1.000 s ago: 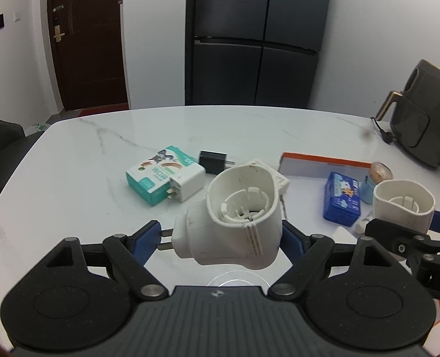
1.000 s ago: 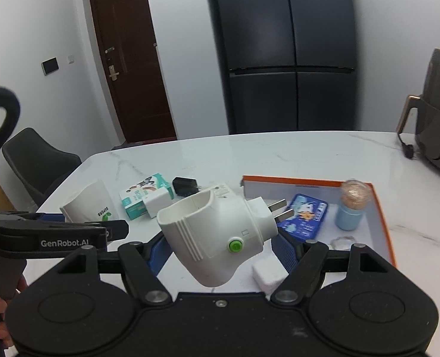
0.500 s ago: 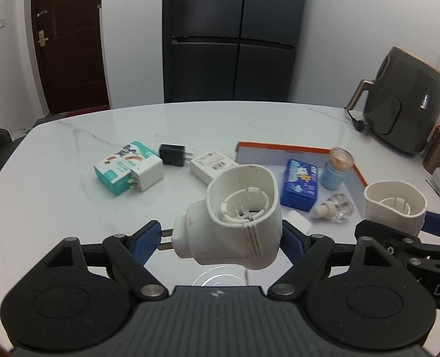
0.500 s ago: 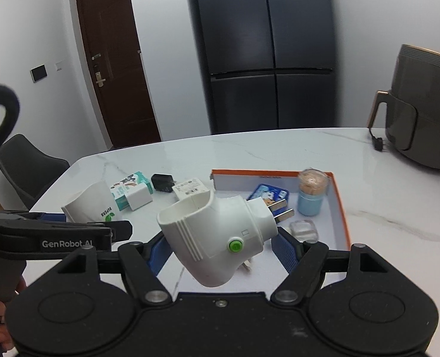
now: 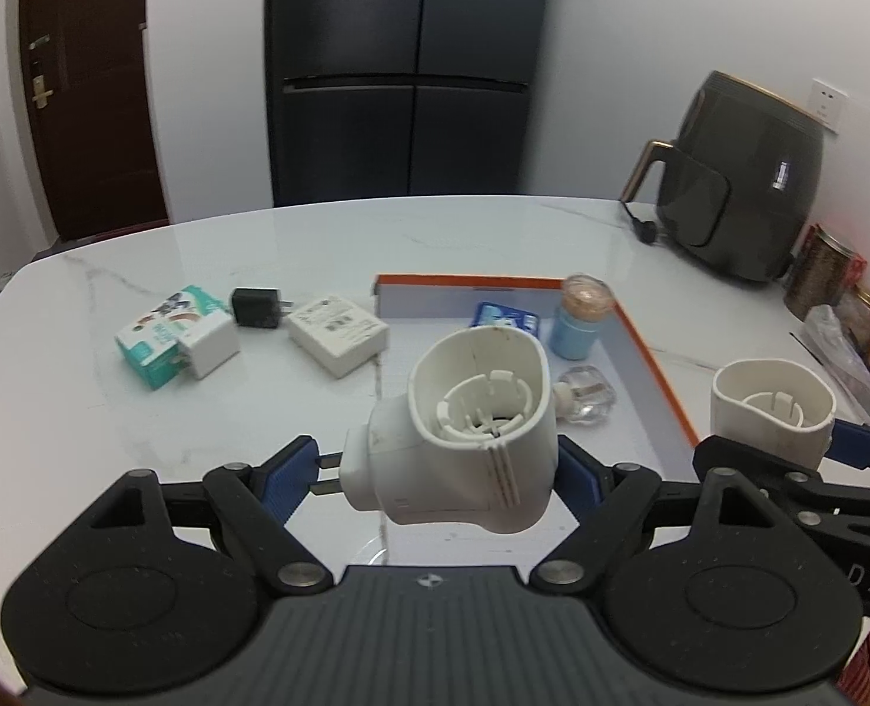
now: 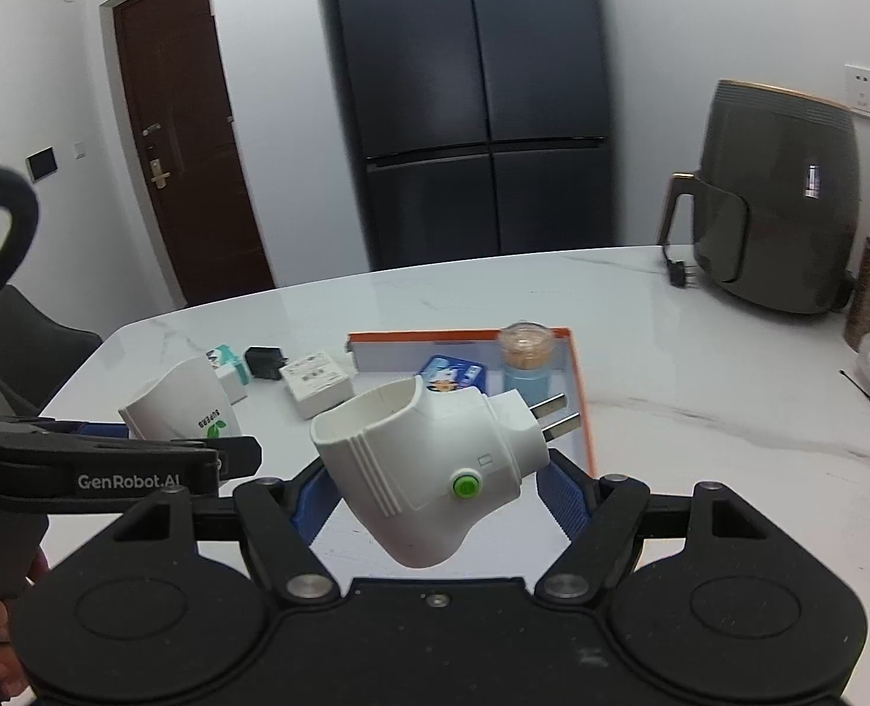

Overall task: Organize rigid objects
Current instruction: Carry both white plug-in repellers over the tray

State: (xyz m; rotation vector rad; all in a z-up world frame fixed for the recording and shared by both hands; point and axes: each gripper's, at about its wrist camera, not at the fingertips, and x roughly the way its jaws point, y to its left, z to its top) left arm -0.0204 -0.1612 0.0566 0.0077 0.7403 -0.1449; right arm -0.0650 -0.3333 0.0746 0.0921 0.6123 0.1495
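Note:
My left gripper [image 5: 435,470] is shut on a white plug-in device [image 5: 482,412], cup side facing up and prongs pointing left, held above the marble table. My right gripper [image 6: 438,497] is shut on a matching white plug-in device [image 6: 423,470] with a green button, prongs pointing right. Each one also shows in the other wrist view, the right-hand device [image 5: 770,406] and the left-hand device [image 6: 182,406]. Ahead lies an orange-rimmed tray [image 5: 653,353] holding a blue box [image 5: 502,315], a blue toothpick jar [image 5: 579,323] and a clear refill bottle [image 5: 588,394].
Left of the tray lie a green-and-white box [image 5: 158,335], a white charger [image 5: 208,344], a black charger [image 5: 255,307] and a white adapter [image 5: 338,332]. A dark air fryer [image 5: 747,200] and jars [image 5: 823,270] stand at the table's right end. A chair [image 6: 23,347] is at the left.
Both grippers have travelled rightward along the table with their devices still gripped. The tray has shifted from the right side of each view toward the centre.

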